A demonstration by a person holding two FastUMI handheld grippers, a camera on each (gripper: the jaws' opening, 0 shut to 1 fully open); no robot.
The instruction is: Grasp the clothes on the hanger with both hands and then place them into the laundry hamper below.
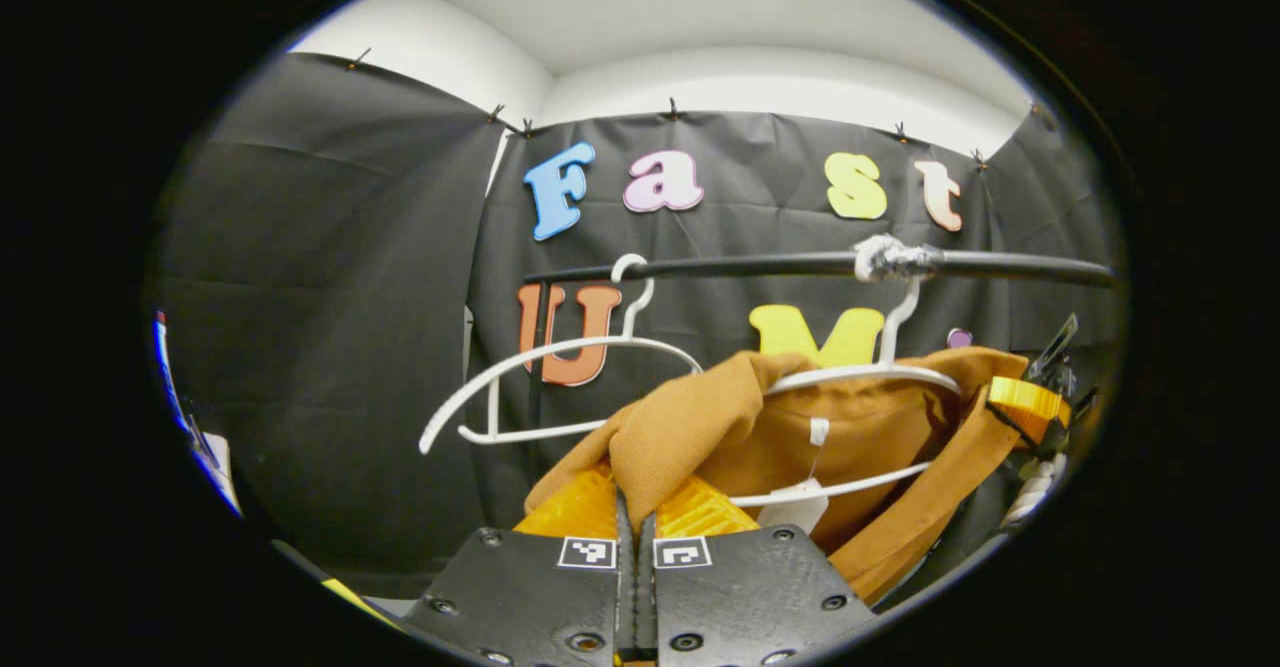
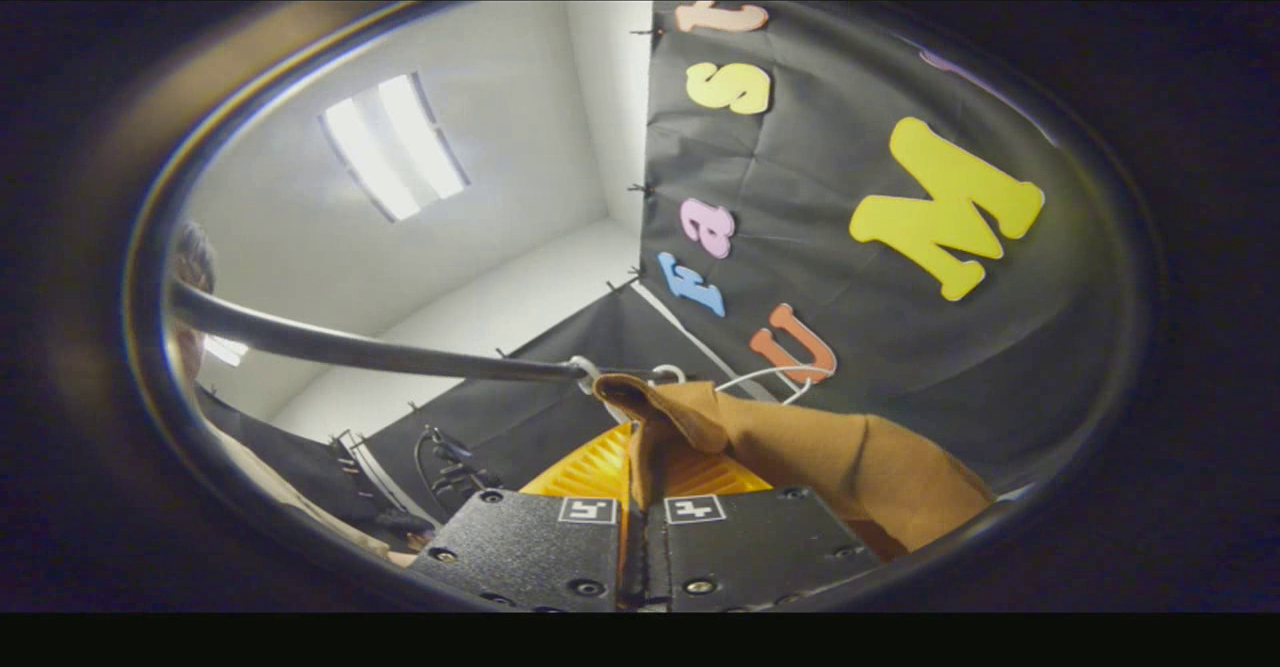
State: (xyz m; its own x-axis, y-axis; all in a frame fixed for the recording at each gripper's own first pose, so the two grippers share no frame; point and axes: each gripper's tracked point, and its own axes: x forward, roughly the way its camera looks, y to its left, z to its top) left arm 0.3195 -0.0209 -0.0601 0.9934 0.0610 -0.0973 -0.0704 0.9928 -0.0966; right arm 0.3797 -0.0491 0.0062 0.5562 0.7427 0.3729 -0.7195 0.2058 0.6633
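Note:
A brown garment hangs on a white hanger from a black rail. My left gripper is shut on a fold of the garment's near shoulder, the cloth pinched between its fingers. The other gripper holds the far shoulder at the right of the left gripper view. In the right gripper view my right gripper is shut on a bunched end of the brown garment, just under the rail. The hamper is out of sight.
An empty white hanger hangs on the rail to the left of the garment. Black cloth walls close in behind and to the left. A person's head shows at the left edge of the right gripper view.

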